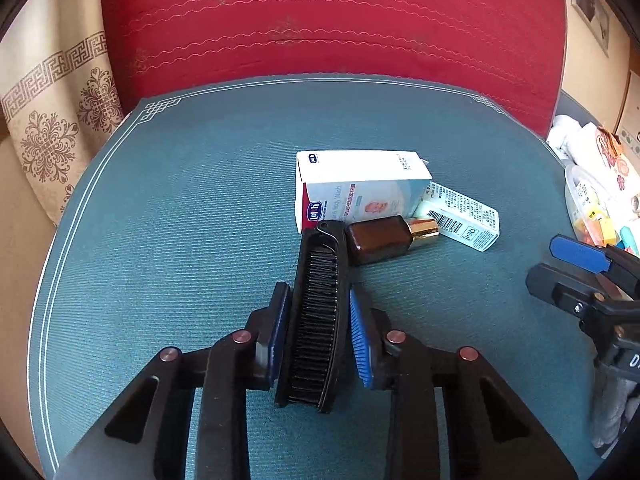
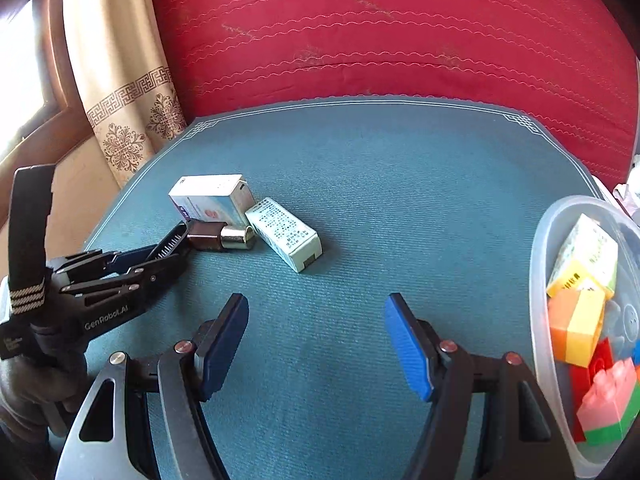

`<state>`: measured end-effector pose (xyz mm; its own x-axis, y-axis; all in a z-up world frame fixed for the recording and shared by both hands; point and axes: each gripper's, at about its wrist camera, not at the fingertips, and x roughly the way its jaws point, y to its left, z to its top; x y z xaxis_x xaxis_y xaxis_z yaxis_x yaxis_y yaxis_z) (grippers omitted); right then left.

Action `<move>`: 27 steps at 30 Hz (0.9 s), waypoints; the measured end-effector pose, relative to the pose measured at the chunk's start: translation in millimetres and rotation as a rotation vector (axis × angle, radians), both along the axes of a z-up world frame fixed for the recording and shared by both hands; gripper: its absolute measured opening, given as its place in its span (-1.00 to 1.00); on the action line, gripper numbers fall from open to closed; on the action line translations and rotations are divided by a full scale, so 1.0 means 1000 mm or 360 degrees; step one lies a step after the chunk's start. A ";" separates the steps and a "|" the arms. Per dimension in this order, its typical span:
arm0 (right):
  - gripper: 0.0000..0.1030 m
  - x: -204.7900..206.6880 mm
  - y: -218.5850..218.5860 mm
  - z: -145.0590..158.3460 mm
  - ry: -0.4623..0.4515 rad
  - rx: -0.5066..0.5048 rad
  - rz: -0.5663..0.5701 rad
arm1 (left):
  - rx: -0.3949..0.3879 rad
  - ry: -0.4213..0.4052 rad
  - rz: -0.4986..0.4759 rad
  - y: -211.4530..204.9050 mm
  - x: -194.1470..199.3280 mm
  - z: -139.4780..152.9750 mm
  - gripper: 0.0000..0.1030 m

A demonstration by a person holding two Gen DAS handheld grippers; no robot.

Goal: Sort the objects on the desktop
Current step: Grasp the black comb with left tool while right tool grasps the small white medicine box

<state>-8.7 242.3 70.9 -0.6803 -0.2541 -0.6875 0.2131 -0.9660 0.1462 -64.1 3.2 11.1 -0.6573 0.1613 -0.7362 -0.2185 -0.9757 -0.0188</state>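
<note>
red quilt (image 2: 400, 40) | patterned beige curtain (image 2: 120, 92) | window (image 2: 20, 72) (bright daylight)

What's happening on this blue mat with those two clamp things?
A person is tidying small items with two hand-held grippers. The left gripper has closed on a black comb, whose far end lies by a brown bottle and two small cartons on the blue mat. The right gripper hangs open and empty over bare mat, beside a clear tub already holding toy blocks and little boxes.
</note>
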 end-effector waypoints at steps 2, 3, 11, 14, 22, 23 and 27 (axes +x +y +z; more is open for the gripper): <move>0.44 -0.011 -0.001 0.000 -0.0001 -0.0004 0.0002 | -0.0016 0.0010 0.0007 0.001 0.000 0.000 -0.39; 0.44 -0.015 -0.003 0.000 0.0004 0.0004 0.0002 | -0.0019 0.0012 0.0008 0.001 0.000 -0.001 -0.39; 0.35 -0.048 -0.025 -0.010 -0.0021 0.0130 0.0090 | 0.0015 0.0004 0.0003 -0.001 -0.002 -0.001 -0.39; 0.19 -0.056 -0.032 -0.016 -0.0059 0.0166 0.0128 | 0.0015 0.0004 0.0003 -0.001 -0.003 -0.001 -0.39; 0.08 -0.068 -0.047 -0.018 -0.0045 0.0234 0.0192 | 0.0035 0.0000 0.0003 -0.001 0.000 -0.001 -0.39; 0.06 -0.069 -0.051 -0.018 -0.0042 0.0246 0.0203 | 0.0036 -0.0001 0.0002 -0.001 0.000 -0.001 -0.39; -0.06 -0.070 -0.057 -0.019 -0.0023 0.0290 0.0229 | 0.0035 -0.0001 -0.0002 -0.001 -0.002 -0.002 -0.37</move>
<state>-78.4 185.3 52.0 -0.6358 -0.2184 -0.7403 0.3495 -0.9366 -0.0238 -66.1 2.0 9.2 -0.6564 0.1785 -0.7330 -0.2197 -0.9747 -0.0406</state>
